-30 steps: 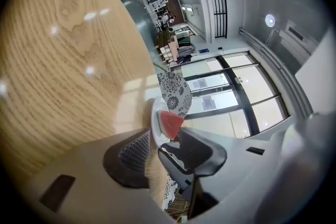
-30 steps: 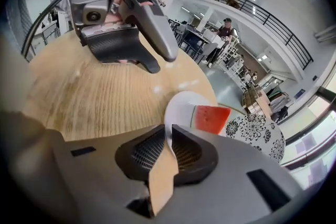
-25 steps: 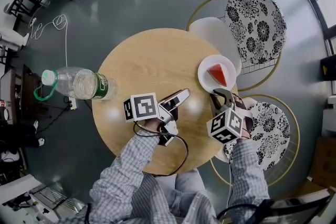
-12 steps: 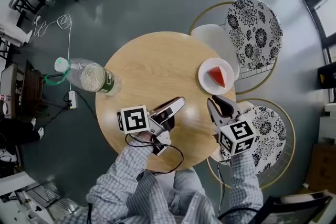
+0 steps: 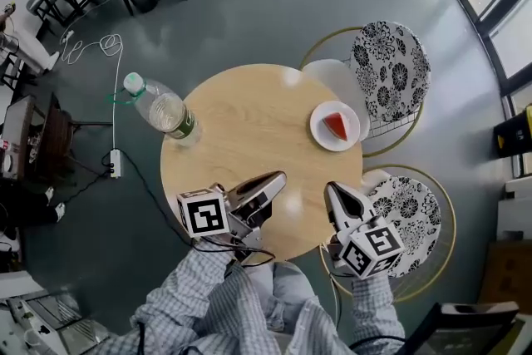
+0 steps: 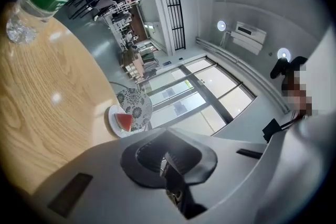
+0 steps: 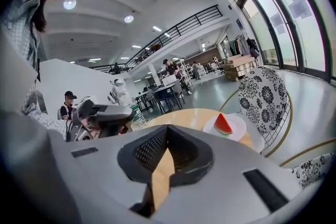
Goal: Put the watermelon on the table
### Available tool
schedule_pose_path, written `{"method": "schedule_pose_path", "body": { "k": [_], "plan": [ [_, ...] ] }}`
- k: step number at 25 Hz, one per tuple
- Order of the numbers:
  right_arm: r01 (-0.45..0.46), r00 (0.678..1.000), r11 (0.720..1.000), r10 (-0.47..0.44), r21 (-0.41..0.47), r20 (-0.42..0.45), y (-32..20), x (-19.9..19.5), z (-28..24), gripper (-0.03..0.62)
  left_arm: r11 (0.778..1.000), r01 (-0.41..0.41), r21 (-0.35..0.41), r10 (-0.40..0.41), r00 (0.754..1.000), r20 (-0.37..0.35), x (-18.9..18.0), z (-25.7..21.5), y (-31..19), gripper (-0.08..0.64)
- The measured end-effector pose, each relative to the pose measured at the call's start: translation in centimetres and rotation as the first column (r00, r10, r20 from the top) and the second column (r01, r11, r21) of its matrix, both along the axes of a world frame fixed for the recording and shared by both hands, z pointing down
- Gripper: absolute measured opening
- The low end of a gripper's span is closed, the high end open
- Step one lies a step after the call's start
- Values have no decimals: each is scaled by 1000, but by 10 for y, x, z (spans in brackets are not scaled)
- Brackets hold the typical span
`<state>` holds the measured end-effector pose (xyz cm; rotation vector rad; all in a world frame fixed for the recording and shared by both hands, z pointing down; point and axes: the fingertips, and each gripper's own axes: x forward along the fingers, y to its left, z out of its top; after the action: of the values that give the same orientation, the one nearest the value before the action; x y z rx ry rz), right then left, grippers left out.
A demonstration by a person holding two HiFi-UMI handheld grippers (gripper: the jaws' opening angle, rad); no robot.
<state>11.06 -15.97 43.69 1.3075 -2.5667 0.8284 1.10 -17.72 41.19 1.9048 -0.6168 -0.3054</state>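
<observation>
The right hand-held gripper (image 5: 331, 189), which a second ago sat just beside the plate (image 5: 316, 131), has pulled back to the near edge of the desk (image 5: 249, 116). The left hand-held gripper (image 5: 278, 178) has withdrawn alongside it. The left jaws have just been closing and now meet with nothing between them. The right jaws are also drawn together at the tips and carry nothing (only bare desk shows through the slit behind them). The watermelon (image 5: 336, 125) slice rests on the plate at the far right of the desk, near the patterned chair (image 5: 391, 62), and has not shifted. That suggests the placing is finished and the grippers are retreating. The slice lies well apart from both, ahead of the right gripper and slightly to its right.
</observation>
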Motion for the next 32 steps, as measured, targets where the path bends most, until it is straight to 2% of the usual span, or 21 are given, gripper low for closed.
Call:
{"method": "schedule_pose_path", "body": {
  "k": [6, 12, 23, 32],
  "plan": [
    [6, 1000, 999, -7, 34, 31, 42, 0, -24, 8, 999, 4, 47, -6, 999, 34, -2, -25, 45, 8],
    [-79, 988, 996, 71, 49, 139, 69, 2, -43, 8, 997, 62, 51, -65, 997, 43, -17, -38, 83, 8],
    [-28, 987, 996, 15, 80, 159, 101, -19, -66, 8, 989, 126, 84, -132, 989, 70, -42, -63, 125, 8],
    [15, 986, 991, -37, 137, 165, 106, -42, -92, 8, 986, 108, 130, -119, 990, 81, -49, -84, 131, 8]
  ]
}}
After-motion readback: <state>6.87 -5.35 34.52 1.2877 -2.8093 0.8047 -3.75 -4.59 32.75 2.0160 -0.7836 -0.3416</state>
